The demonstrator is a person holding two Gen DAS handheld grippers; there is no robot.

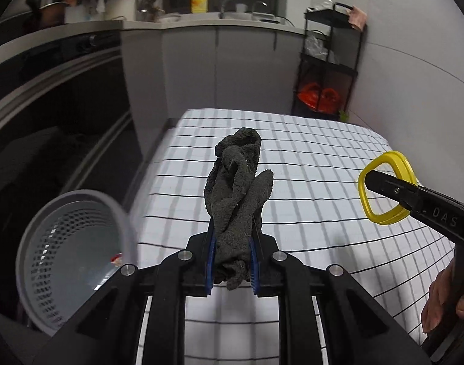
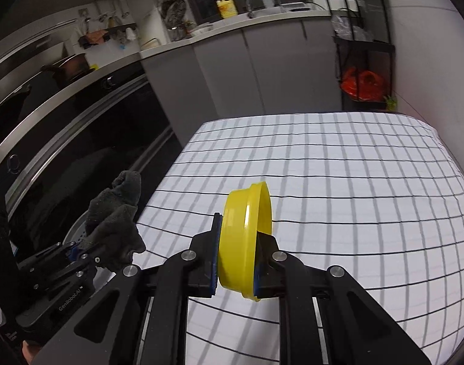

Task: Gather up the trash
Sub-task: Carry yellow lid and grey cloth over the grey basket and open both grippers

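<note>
My left gripper (image 1: 232, 261) is shut on a crumpled dark grey cloth (image 1: 238, 188), which stands up from its blue pads above the checked table (image 1: 308, 152). The right wrist view catches the same cloth (image 2: 116, 213) and left gripper (image 2: 79, 251) at the lower left, over the table's left edge. My right gripper (image 2: 235, 261) is shut on a yellow plastic lid (image 2: 247, 237), held on edge with its rim between the pads. From the left wrist that yellow lid (image 1: 384, 188) appears at the right, pinched by the right gripper (image 1: 381, 187). A grey perforated bin (image 1: 70, 255) stands below the table's left edge.
A dark oven front (image 2: 64, 152) and white cabinets (image 1: 201, 67) line the left and far sides. A black shelf rack (image 1: 329, 60) with orange bags stands at the far right corner. A person's hand (image 1: 444, 301) holds the right gripper's handle. A small red item lies in the bin.
</note>
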